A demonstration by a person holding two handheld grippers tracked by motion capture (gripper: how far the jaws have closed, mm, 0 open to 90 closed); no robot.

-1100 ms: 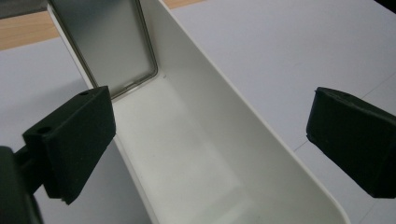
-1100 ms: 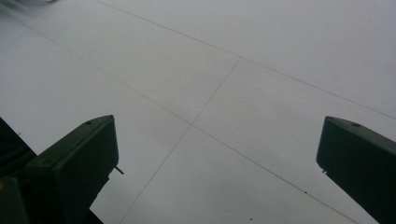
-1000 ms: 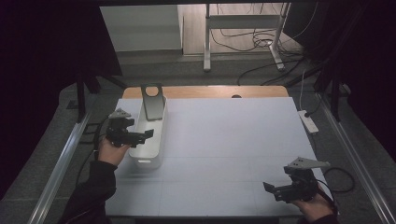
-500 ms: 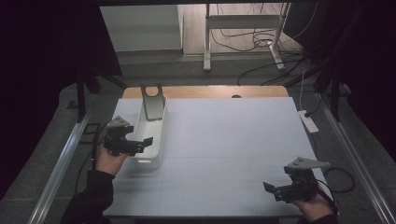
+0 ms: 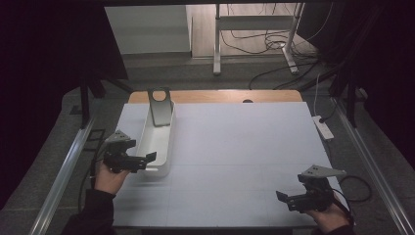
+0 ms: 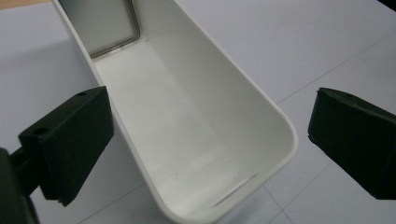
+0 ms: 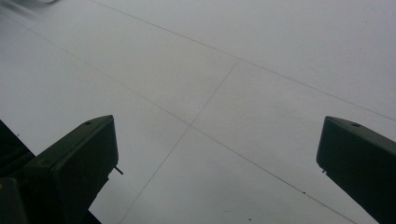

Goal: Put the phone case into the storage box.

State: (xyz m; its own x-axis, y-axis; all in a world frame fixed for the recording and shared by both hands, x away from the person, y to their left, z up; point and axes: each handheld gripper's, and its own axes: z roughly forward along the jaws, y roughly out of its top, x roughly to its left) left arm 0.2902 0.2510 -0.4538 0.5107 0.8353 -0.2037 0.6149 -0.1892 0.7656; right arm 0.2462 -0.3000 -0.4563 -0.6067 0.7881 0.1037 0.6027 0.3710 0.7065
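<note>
Nearest, the right gripper [image 5: 288, 198] is hovering over the bare white table [image 5: 244, 147] with its jaws spread wide, holding nothing. Farther left, the left gripper [image 5: 147, 159] is gaping wide at the near end of the long white bin [image 6: 196, 140]. Beyond, a grey plate [image 5: 160, 106] is leaning inside the bin's far end.

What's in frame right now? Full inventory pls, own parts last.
white bin: 1, white, long and narrow, left part of the table, nothing lying on its floor
metal plate: 1, grey with a round hole near its top, upright at the bin's far end
table: 1, white top with a wood strip at the far edge
power strip: 1, white, at the table's right edge
left tool: 1, black, open, at the bin's near end
right tool: 1, black, open, over the near right of the table
</note>
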